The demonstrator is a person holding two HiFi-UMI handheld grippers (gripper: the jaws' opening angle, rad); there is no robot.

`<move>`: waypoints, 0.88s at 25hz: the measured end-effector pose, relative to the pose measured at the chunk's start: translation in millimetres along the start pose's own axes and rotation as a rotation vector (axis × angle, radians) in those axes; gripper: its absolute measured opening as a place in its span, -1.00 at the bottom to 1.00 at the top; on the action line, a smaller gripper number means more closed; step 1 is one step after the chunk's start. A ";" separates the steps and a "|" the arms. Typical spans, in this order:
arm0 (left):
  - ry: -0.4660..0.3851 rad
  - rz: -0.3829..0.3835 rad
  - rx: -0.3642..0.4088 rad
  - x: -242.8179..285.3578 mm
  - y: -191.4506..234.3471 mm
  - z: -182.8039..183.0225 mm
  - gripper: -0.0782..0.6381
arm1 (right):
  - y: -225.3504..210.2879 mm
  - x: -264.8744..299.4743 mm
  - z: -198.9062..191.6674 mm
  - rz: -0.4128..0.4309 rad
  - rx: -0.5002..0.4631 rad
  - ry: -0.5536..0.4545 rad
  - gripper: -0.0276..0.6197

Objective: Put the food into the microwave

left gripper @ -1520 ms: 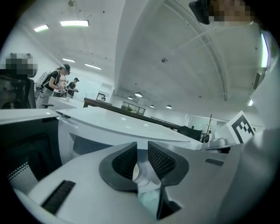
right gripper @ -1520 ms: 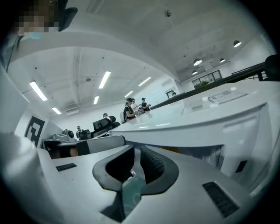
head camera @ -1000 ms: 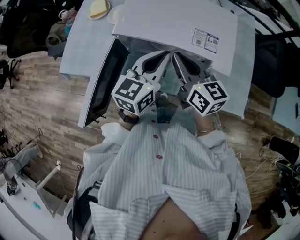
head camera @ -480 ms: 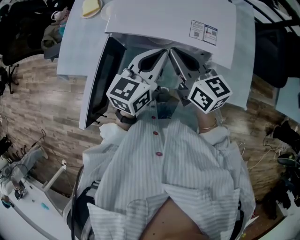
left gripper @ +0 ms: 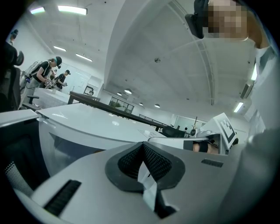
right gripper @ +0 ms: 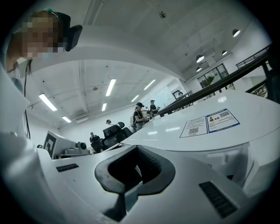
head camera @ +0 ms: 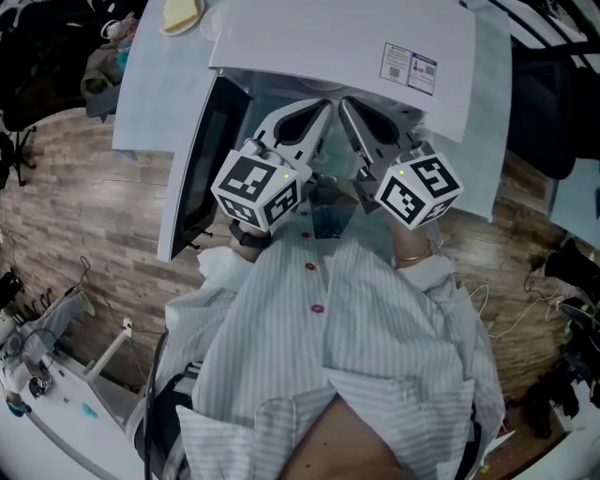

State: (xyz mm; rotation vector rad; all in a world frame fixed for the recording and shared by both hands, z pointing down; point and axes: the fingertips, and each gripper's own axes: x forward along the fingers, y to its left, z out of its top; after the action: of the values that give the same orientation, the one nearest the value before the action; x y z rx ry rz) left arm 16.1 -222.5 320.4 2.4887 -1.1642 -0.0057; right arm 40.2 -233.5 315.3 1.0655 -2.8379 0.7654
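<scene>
The food [head camera: 182,13] sits on a small plate [head camera: 173,32] at the far left corner of the table [head camera: 141,103], just beside the microwave [head camera: 347,47] and outside it. The microwave door [head camera: 202,169] hangs wide open to the left. I can't see inside the microwave from here, because its top and the grippers are in the way.

The left gripper [left gripper: 142,161] is closed tight with nothing in it. The right gripper [right gripper: 135,168] is closed too, and also holds nothing. Both are held side by side, close to the person's chest and right in front of the open door, well away from the plate.

The food is a pale yellow slab, maybe bread or cake, but it is too small to tell. I think it is light and soft and would squash or crumble if pinched. The plate looks stiff, so its rim is the better place to grab. It may be smooth and slippery, so it should be kept flat.

The slab seems longer one way. It lies slanted on the plate, with one end nearer the microwave and the other nearer the table's left edge.
</scene>
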 end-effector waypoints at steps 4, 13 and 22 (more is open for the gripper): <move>0.002 -0.001 -0.001 1.2 -0.5 -1.0 -0.76 | -2.9 -1.9 -0.5 -0.007 -0.004 -0.001 -0.82; 0.026 0.009 0.027 1.3 -2.3 -6.7 -0.76 | -6.2 -2.8 -7.7 -0.006 0.029 0.011 -0.82; 0.034 0.011 0.007 0.8 -3.1 -8.8 -0.76 | -4.2 -2.6 -8.8 -0.006 0.024 0.021 -0.82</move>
State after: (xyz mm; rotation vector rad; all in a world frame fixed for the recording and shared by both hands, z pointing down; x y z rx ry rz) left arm 20.3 -218.3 327.6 2.4793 -1.1659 0.0433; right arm 43.4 -230.6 324.5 1.0613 -2.8137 0.8078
